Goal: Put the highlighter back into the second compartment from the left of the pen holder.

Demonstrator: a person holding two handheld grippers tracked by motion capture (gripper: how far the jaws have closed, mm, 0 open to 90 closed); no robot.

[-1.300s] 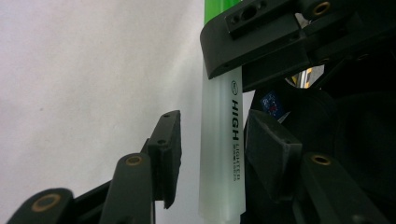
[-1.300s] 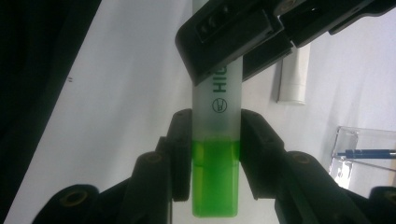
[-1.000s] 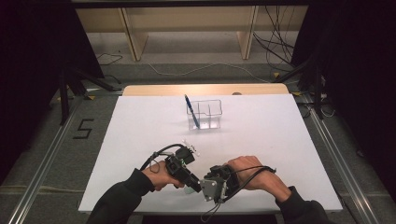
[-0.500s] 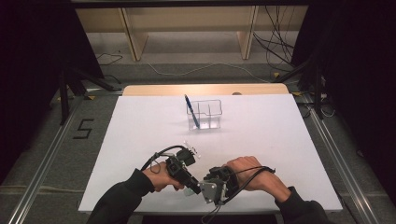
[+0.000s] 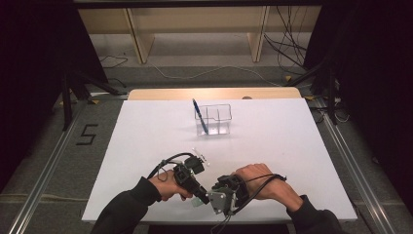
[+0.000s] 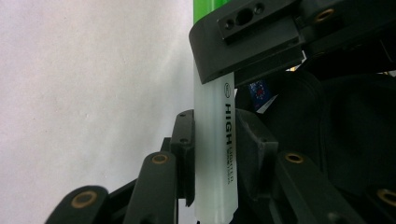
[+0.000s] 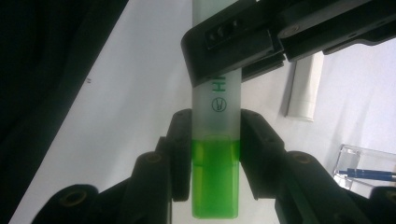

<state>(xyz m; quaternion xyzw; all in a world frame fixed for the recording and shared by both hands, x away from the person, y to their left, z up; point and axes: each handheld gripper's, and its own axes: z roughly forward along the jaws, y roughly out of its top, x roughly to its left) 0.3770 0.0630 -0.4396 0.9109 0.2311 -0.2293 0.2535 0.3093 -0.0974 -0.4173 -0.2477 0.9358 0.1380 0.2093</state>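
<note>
At the near edge of the white table we hold a highlighter with a frosted white barrel and a clear green cap between our two grippers. Our right gripper clamps the green cap end between its jaws. Our left gripper has just been closing on the white barrel, and its jaws now press it from both sides. The two grippers meet nose to nose above the table. Just beyond the left gripper lies a small white stick-like thing; what it is, we cannot tell. Farther off, mid-table, stands a clear plastic compartment box, with a blue pen leaning in its left compartment.
</note>
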